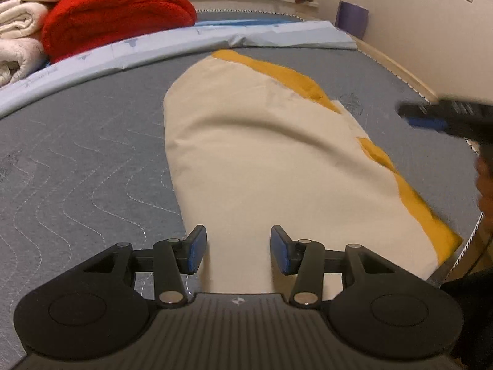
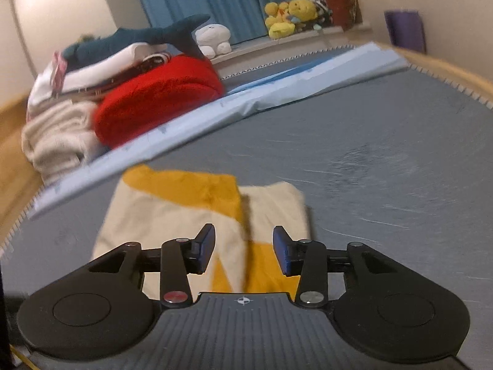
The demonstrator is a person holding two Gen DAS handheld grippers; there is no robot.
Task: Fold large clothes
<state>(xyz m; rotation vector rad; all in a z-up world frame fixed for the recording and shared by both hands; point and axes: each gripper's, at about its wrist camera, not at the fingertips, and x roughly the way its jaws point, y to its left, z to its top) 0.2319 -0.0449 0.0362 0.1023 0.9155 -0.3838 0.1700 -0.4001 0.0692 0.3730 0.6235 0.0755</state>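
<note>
A cream and mustard-yellow garment (image 1: 262, 166) lies folded in a long strip on the grey quilted mattress (image 1: 77, 160). My left gripper (image 1: 238, 248) is open and empty, hovering over the garment's near end. My right gripper (image 2: 243, 248) is open and empty above the garment's far part (image 2: 172, 215), where a yellow band shows. The right gripper also shows blurred at the right edge of the left wrist view (image 1: 443, 117).
A folded light-blue sheet (image 1: 185, 43) runs across the mattress behind the garment. A red fleece blanket (image 1: 117, 15) and cream blankets (image 1: 18, 40) are piled at the back left, with a shark plush (image 2: 148, 37) on top. Yellow plush toys (image 2: 289, 18) sit on a ledge.
</note>
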